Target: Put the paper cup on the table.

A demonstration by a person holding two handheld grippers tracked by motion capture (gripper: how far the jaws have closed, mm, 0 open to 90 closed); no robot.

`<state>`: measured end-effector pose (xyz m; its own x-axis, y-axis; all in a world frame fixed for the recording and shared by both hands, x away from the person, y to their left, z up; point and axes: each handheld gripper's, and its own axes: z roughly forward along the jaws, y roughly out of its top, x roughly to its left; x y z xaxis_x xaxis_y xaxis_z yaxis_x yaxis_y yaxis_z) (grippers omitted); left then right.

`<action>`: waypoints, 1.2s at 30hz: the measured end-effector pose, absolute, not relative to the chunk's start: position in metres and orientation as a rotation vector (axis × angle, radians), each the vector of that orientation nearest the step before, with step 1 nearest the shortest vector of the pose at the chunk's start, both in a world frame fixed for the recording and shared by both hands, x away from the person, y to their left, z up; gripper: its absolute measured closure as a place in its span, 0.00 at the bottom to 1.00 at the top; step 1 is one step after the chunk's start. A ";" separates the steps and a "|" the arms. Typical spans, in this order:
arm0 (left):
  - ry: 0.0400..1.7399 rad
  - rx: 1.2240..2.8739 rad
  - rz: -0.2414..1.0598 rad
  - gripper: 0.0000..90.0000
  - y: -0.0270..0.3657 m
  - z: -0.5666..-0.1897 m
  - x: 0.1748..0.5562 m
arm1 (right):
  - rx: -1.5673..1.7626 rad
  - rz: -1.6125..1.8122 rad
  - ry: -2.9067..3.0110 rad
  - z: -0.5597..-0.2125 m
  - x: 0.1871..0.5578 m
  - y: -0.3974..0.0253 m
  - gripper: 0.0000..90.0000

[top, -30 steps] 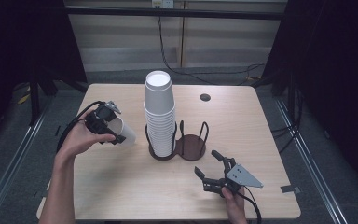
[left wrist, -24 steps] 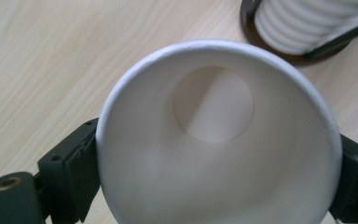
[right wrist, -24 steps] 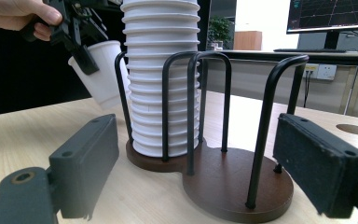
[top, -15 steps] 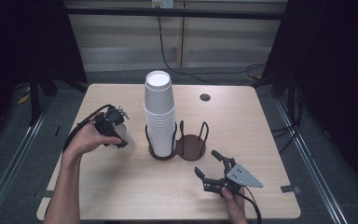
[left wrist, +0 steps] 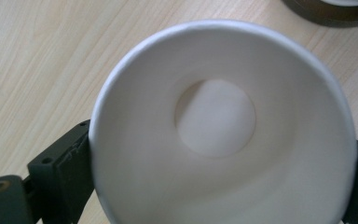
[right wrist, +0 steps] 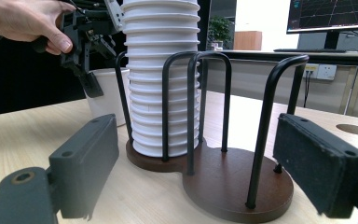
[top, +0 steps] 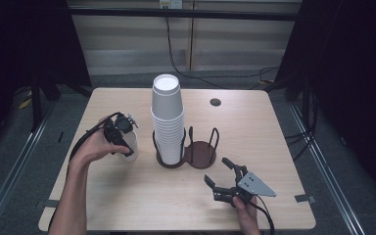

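Between the jaws of our left gripper [top: 126,138] sits a single paper cup [top: 130,145], clamped at its rim, upright on the table [top: 284,127] just left of the cup stack [top: 168,122]. We judge it light and easily crushed: grip gently near the stiffer rim. Our right gripper [top: 221,178] rests spread wide.

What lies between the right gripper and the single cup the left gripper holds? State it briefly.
In the right gripper view, the holder with its cup stack stands between the right gripper and the single cup, which the left gripper holds.

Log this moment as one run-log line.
left tool: shut on paper cup, upright on table | right tool: open, empty | cup stack: in holder
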<state>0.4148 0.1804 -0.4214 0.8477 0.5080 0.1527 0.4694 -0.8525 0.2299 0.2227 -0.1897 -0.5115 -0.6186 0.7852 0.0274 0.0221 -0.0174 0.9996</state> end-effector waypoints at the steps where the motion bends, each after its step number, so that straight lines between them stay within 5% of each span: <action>1: 0.748 2.843 0.308 0.07 0.181 -0.423 0.415 | 0.846 1.695 1.684 -0.512 0.223 -0.190 0.15; 15: 0.773 2.788 0.196 0.12 0.197 -0.439 0.411 | 0.847 1.695 1.683 -0.512 0.223 -0.190 0.15; 36: 0.854 2.591 0.266 0.19 0.225 -0.445 0.388 | 0.849 1.693 1.681 -0.512 0.223 -0.190 0.15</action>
<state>0.3884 0.2249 -0.4453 0.7952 0.6038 0.0550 0.5280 -0.7343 0.4266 0.2225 -0.1896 -0.5115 -0.6158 0.7874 0.0279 0.0223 -0.0180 0.9996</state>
